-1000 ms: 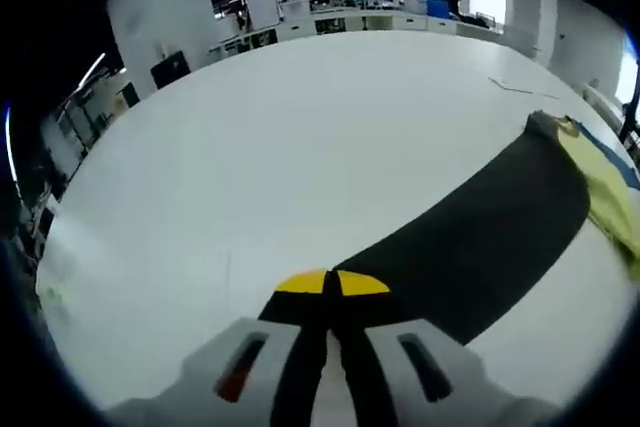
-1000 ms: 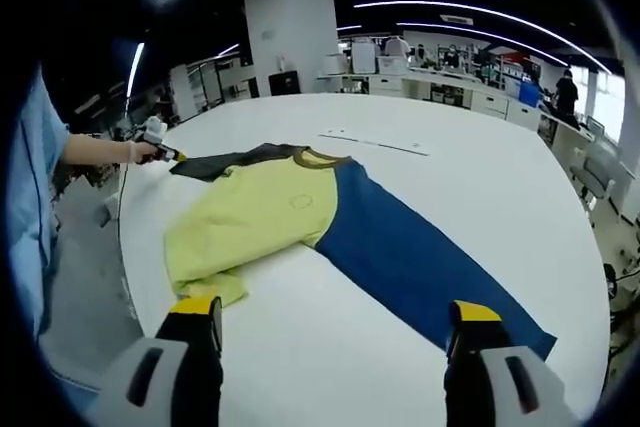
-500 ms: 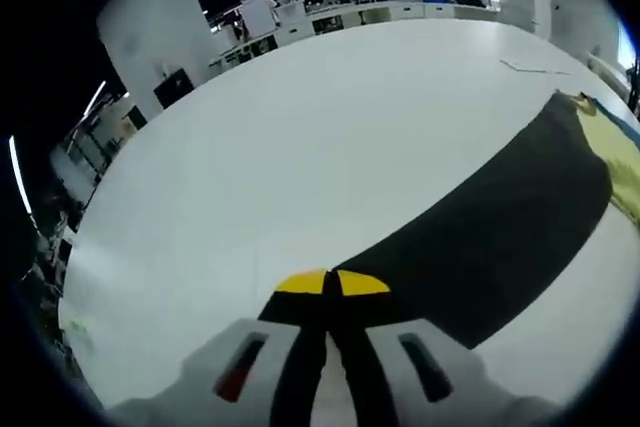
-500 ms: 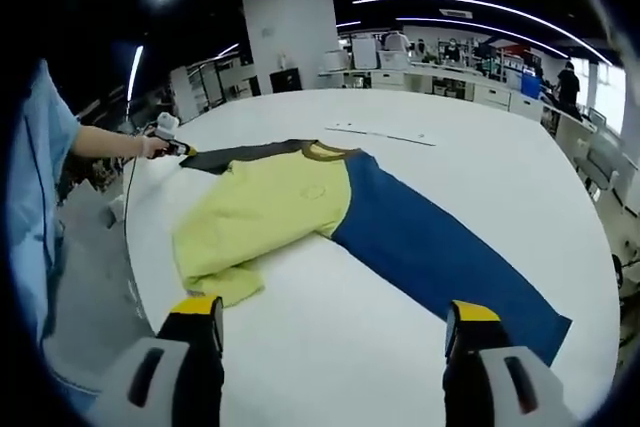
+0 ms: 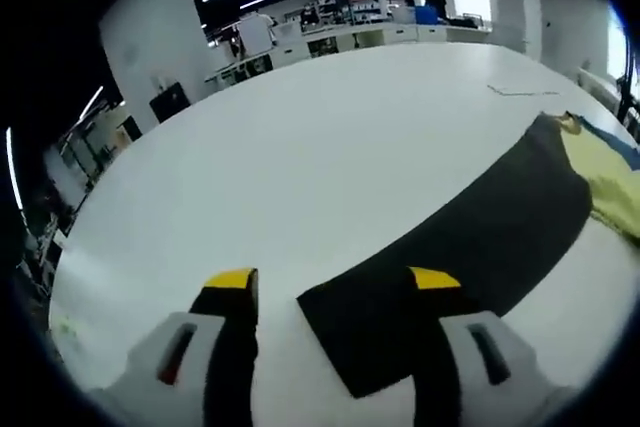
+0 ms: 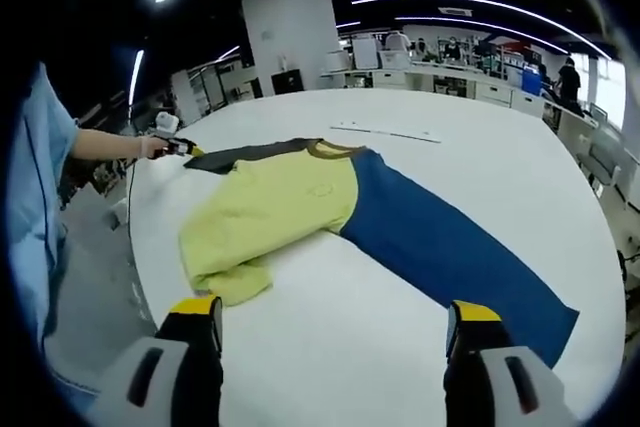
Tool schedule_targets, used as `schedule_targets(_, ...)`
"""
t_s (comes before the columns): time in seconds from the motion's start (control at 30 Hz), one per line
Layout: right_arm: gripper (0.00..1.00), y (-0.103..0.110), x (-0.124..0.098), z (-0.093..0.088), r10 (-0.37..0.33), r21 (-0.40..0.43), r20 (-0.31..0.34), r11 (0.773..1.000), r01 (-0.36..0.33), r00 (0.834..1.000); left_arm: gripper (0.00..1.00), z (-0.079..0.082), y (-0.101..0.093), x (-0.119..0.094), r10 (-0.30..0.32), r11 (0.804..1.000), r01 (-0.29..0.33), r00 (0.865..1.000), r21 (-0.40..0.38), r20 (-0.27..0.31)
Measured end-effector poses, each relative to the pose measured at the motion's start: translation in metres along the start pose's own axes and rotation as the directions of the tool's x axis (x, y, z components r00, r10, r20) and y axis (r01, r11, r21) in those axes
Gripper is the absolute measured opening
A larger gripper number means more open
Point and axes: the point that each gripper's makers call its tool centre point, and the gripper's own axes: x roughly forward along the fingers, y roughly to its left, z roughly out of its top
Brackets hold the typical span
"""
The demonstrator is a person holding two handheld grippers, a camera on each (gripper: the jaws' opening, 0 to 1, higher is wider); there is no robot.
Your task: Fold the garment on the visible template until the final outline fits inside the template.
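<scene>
Left gripper jaws spread wide, nothing between the pads; the cuff end of the dark sleeve lies flat on the table between and just ahead of the yellow tips, not pinched. Sleeve runs away toward the upper right, meeting the yellow body at the collar. Right gripper also open, holding nothing, hovering over bare table near the shirt's hem. In the right gripper view the shirt lies spread on the white table: yellow torso in the middle, blue sleeve stretched out to the right, dark sleeve out to the left, hem corner rumpled. The left gripper shows there at the dark sleeve's far end, in a hand. No template outline discernible.
</scene>
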Motion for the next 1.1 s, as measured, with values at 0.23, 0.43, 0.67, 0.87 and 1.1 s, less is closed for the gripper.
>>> schedule_targets(0.23, 0.93, 0.004, 0.002, 0.005, 0.018, -0.01, 0.015, 1.0, -0.018, 1.0, 0.75, 0.01, -0.018, -0.023, -0.083, 0.995, 0.086, 0.995, -0.05, 0.064)
schedule_targets(0.43, 0.92, 0.012, 0.005, 0.005, 0.043, -0.038, 0.01, 0.998, -0.042, 0.999, 0.75, 0.017, -0.033, -0.046, -0.132, 0.989, 0.138, 0.986, -0.053, 0.104)
schedule_targets(0.67, 0.9, 0.017, 0.007, 0.009, 0.064, -0.055, 0.025, 0.997, -0.063, 0.998, 0.74, 0.027, -0.064, -0.072, -0.203, 0.978, 0.209, 0.967, -0.026, 0.154)
schedule_targets(0.87, 0.9, 0.021, 0.01, 0.011, 0.087, -0.065, 0.037, 0.994, -0.085, 0.995, 0.73, 0.031, -0.093, -0.09, -0.258, 0.965, 0.261, 0.951, 0.003, 0.171)
schedule_targets(1.1, 0.87, 0.022, 0.009, 0.014, 0.099, -0.082, 0.051, 0.992, -0.095, 0.994, 0.71, 0.031, -0.13, -0.11, -0.319, 0.947, 0.318, 0.931, 0.038, 0.178)
